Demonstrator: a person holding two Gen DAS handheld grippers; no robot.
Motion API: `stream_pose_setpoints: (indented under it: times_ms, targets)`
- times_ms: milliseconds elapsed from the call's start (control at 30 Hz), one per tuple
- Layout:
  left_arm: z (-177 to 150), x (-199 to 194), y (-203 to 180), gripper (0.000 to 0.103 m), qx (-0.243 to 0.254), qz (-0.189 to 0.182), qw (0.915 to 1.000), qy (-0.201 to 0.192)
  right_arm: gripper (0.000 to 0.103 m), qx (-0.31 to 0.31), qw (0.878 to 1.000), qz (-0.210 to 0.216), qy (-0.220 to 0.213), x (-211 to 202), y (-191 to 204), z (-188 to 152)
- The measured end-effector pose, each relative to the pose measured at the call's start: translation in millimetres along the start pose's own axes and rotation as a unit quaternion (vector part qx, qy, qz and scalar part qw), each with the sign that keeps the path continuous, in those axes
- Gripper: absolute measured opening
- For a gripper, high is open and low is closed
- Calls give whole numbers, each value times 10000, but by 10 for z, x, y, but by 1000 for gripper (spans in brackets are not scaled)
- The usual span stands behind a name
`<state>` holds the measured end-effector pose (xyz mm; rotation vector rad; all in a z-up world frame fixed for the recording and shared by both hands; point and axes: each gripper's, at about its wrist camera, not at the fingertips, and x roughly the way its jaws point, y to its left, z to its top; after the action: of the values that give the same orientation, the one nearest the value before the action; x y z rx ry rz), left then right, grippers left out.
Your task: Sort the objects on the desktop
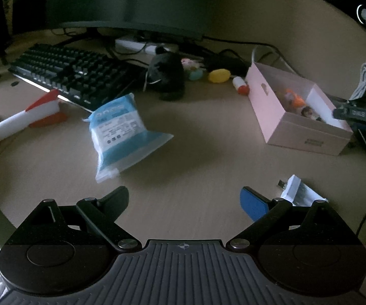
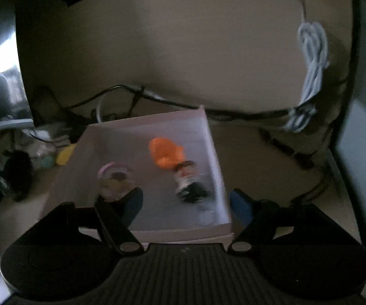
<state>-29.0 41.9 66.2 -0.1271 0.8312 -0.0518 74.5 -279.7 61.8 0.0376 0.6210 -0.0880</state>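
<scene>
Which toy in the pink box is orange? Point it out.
The orange toy, lying farthest from the right gripper's fingers; the other two are a pinkish-clear one and a dark-bodied figurine.

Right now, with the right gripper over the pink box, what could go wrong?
The open right gripper hangs just above the pink cardboard box; dropping lower could knock its wall or the small dark-haired figurine. The left gripper, also open, sits near the blue plastic wipes pack and could nudge it.

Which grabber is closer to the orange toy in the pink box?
The right gripper. It hangs open just over the pink box, with the orange toy right ahead of its fingers. The left gripper is open over bare desk, and the toy sits far off.
</scene>
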Motion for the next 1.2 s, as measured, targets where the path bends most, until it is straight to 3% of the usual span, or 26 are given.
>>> stream_pose_setpoints:
  times_ms: [100,233,300,400,533,567,700,800,867,1000,1067,1133,1200]
  targets:
    - [-4,56,-1,99,4,10,10000,17,78,-282,9994,133,-177,-392,82,-92]
    - [2,152,-60,99,68,-100,9999,97,82,-859,9883,1182,445,-741,321,-479]
    - [20,166,-103,99,138,-183,9997,78,82,-1385,9796,1304,652,-803,510,-749]
    - [52,165,-161,99,228,-268,9994,20,82,-2079,9703,1013,707,-786,675,-988]
    - [19,169,-189,100,269,-281,9992,9,81,-2247,9737,-180,330,-689,602,-962]
    - [-6,173,-187,100,275,-257,9993,22,81,-2089,9772,-232,296,-691,546,-912]
    - [-77,152,-149,100,308,-44,9995,-34,88,-1315,9892,342,547,-732,443,-805]
    - [-100,117,-78,100,311,128,9994,-98,90,-1030,9883,687,894,-782,542,-909]
    - [-106,110,-20,100,262,185,9995,-66,90,-1188,9846,825,984,-800,649,-1005]
    - [-114,110,68,100,155,170,9997,-21,92,-1900,9777,382,803,-820,764,-1184]
    - [-117,112,74,100,119,105,9999,-14,92,-2093,9759,-224,572,-803,691,-1189]
    - [-128,109,55,100,132,-1,9999,1,92,-2012,9759,-721,434,-763,556,-1136]
    - [-138,109,21,100,204,-98,9997,8,92,-1579,9847,-577,453,-791,409,-1052]
